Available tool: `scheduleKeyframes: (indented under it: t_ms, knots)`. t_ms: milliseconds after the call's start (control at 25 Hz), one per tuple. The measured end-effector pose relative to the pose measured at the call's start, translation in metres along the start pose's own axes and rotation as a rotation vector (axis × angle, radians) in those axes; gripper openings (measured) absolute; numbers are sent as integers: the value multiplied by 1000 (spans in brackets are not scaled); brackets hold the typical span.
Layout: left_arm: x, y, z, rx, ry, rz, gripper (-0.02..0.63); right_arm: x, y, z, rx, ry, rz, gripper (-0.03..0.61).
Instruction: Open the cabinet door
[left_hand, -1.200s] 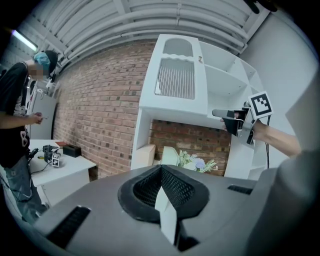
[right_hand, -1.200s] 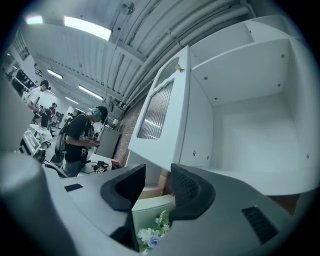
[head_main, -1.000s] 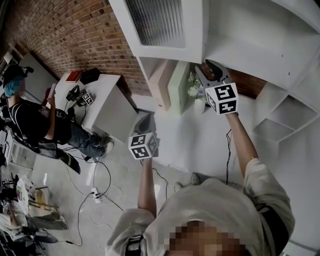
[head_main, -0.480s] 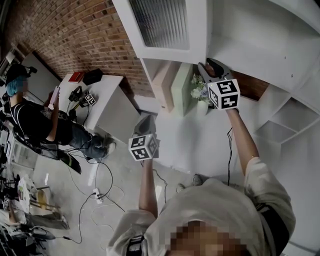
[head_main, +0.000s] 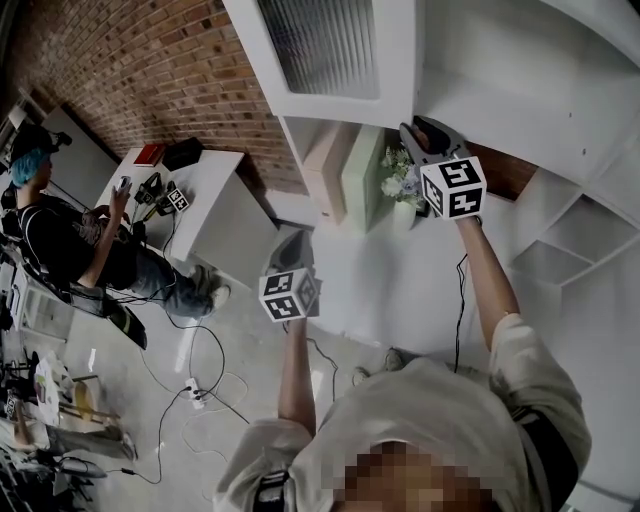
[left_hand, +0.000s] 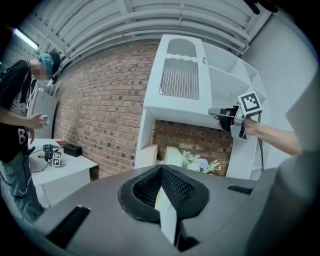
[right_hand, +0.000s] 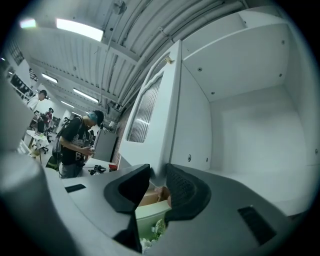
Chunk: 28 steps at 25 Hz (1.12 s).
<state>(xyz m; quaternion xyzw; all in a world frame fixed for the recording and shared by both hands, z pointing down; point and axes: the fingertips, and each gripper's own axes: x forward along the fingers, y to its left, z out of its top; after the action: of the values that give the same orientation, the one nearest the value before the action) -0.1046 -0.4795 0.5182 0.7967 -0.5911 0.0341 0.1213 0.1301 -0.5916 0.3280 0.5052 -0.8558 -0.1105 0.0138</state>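
Note:
The white cabinet door (head_main: 325, 50) with a ribbed glass panel hangs a little ajar at the top of the head view; it also shows in the left gripper view (left_hand: 180, 75). My right gripper (head_main: 418, 130) is raised to the door's lower free corner. In the right gripper view, the door (right_hand: 155, 125) has its edge between the closing jaws of the right gripper (right_hand: 157, 182); I see no firm press on it. My left gripper (head_main: 290, 245) hangs lower, away from the cabinet, shut and empty (left_hand: 161, 170). From there the right gripper (left_hand: 220, 112) shows under the door.
An open shelf below the door holds a cream box, a green box and flowers (head_main: 400, 180). White shelving (head_main: 580, 230) stands at the right. A brick wall, a white table (head_main: 215, 200) with gear, a person (head_main: 70, 240) and floor cables (head_main: 200, 390) lie left.
The right gripper has edged slightly toward the door's lower corner. The left gripper has stayed put. The person at the left has shifted a little.

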Motion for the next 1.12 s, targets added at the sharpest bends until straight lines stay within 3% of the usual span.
scheduleKeyframes:
  t_ms: [760, 1120]
  knots:
    - [-22, 2, -4, -6, -1, 28, 26, -18, 27, 11, -26, -14, -15, 109]
    - [-41, 35, 2, 15, -6, -78, 26, -37, 58, 17, -2, 0, -122, 107]
